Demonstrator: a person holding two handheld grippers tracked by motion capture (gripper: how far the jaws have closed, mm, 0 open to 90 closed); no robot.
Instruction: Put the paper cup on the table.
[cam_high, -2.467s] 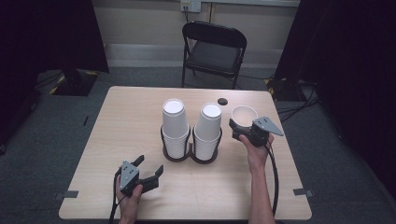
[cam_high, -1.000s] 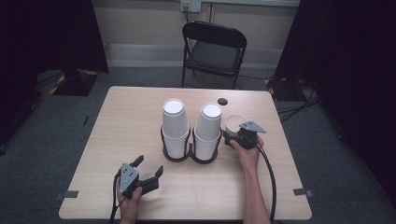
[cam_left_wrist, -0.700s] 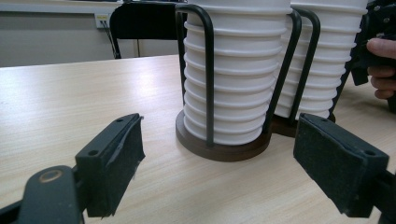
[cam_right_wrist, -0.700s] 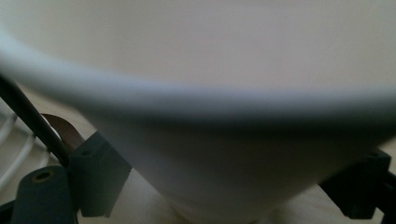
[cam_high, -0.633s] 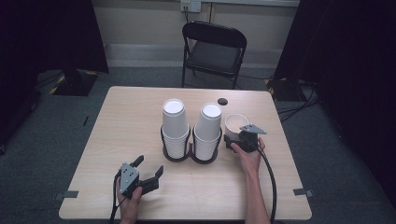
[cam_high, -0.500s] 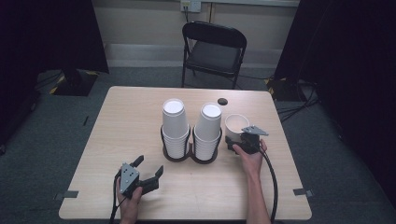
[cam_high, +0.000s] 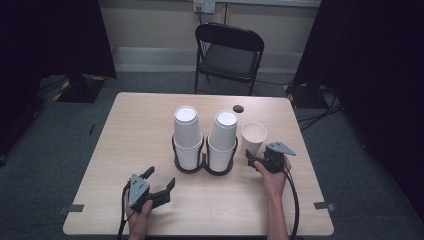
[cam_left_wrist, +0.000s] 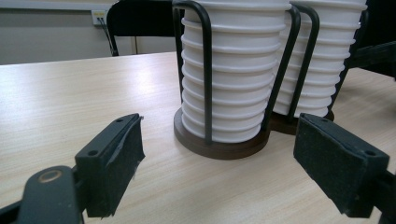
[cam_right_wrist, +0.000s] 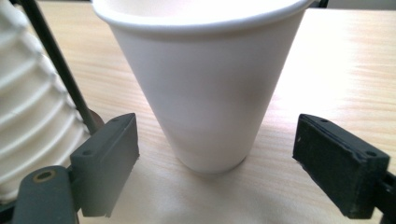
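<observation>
A single white paper cup (cam_high: 254, 137) stands upright on the table, just right of the cup holder. My right gripper (cam_high: 256, 156) sits open right in front of it, on the person's side. In the right gripper view the cup (cam_right_wrist: 205, 88) rises between and just beyond the spread jaws of this gripper (cam_right_wrist: 215, 168), with neither pad touching it. Two stacks of upside-down white cups (cam_high: 187, 135) (cam_high: 222, 137) stand in a black wire holder (cam_high: 205, 169). My left gripper (cam_high: 161, 176) rests open near the front left, pointing at the holder's left stack (cam_left_wrist: 229, 84).
The light wooden table (cam_high: 125, 130) has free room at left and along the front edge. A small black round object (cam_high: 238, 108) lies behind the stacks. A black folding chair (cam_high: 227, 55) stands beyond the far edge. Cables trail from both grippers.
The right gripper brought the single cup leftward, closer to the holder. The cup now stands on the table and the gripper has drawn back slightly. The left gripper has not moved.
</observation>
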